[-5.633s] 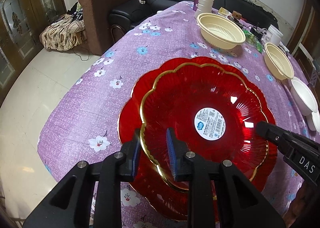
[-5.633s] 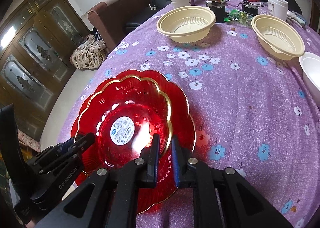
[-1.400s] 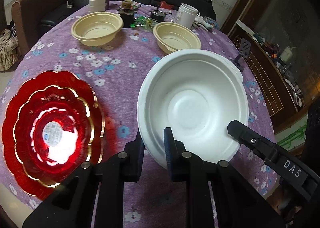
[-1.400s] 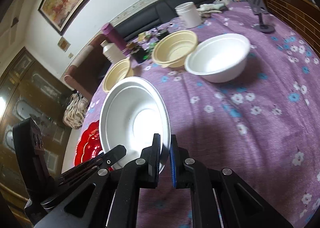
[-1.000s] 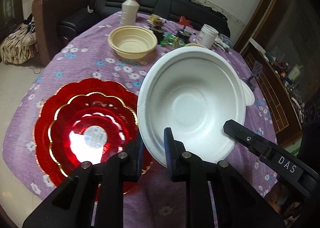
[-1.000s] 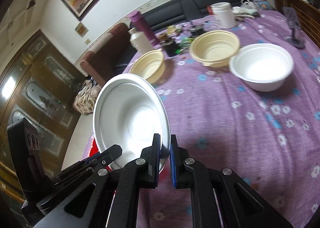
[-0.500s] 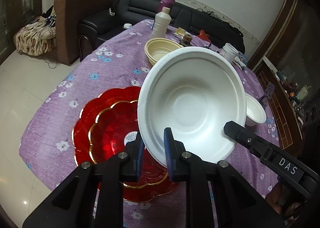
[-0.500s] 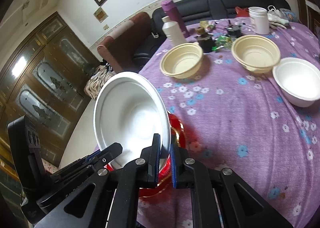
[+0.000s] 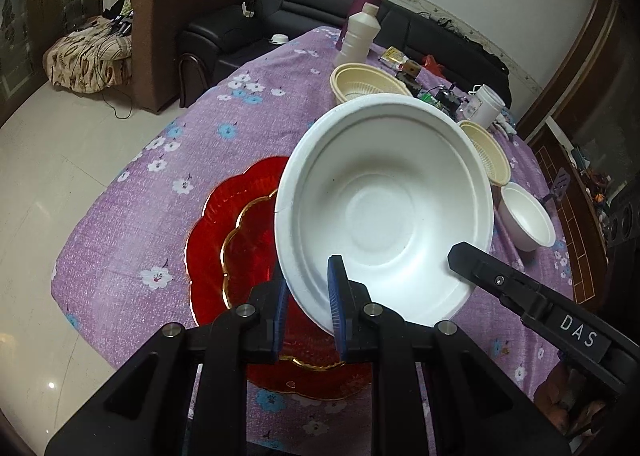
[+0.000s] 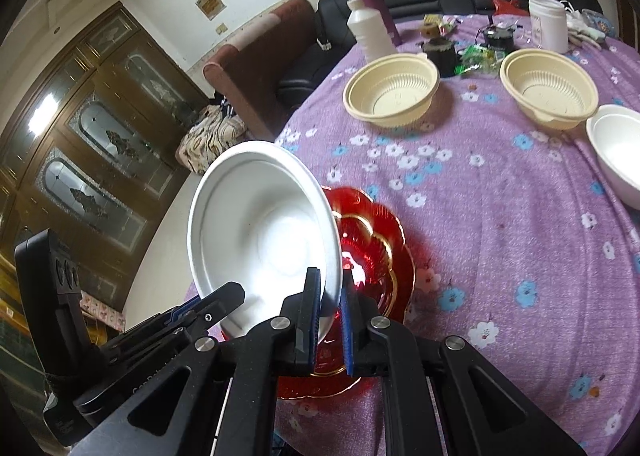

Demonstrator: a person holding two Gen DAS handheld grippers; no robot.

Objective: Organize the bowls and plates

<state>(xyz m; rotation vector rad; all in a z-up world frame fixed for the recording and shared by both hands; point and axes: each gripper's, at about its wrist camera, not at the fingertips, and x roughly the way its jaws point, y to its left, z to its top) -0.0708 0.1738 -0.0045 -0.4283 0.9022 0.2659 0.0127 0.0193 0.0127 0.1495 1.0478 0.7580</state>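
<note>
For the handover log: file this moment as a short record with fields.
held item: large white foam bowl, tilted, empty
left gripper: shut on the bowl's near rim
right gripper: shut on the bowl's rim
below the bowl: stacked red scalloped glass plates with gold edges
on the purple floral tablecloth: two cream ribbed plastic bowls, apart; smaller white bowl

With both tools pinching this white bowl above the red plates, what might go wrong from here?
1. The large white bowl is held only by its thin rim, by the left tool and right tool; the rim may flex or slip.
2. It hangs tilted above the stacked red plates; set down tilted, it could knock them or slide off.
</note>
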